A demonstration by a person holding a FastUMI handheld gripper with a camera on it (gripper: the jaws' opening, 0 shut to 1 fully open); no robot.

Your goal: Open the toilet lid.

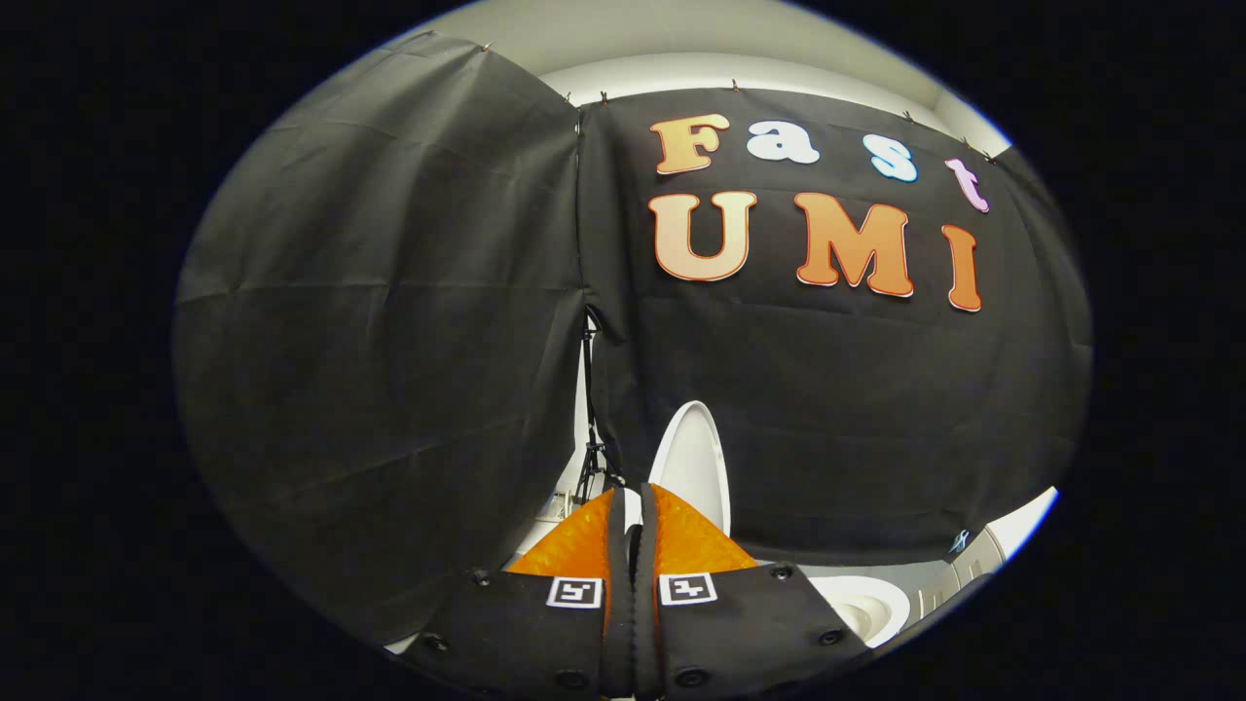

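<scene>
Gripper [631,511]: the two fingers lie pressed together along nearly their whole length, with a narrow dark slit between them. Nothing is visibly clamped. A small patch of white shows in the slit near the tips, and I cannot tell whether that is the lid's edge pinched there or only seen past them.

Just beyond the fingertips stands the white, smooth, oval plastic toilet lid [693,462] — upright or close to it, its rounded top rising above the tips and its broad face turned toward the camera. Judged from this posture, the lid is already raised, and the task appears at or near completion.

To the right of the fingers and lower lies the white glazed ceramic toilet bowl [871,604], its rim and hollow partly exposed.

Handling assessment: the lid reads as a light, rigid moulded panel, hinged at the rear. Its glossy surface is likely slippery, so a pinch on the thin free rim, at the end farthest from the hinge, would serve better than pressure on the flat face. It will swing on an arc rather than lift straight. If let go short of balance it could drop and strike the seat — ease it against its rest.

Farther back, left of the lid, a thin black metal stand [590,443] rises through the gap in the black cloth booth wall [389,341].
</scene>
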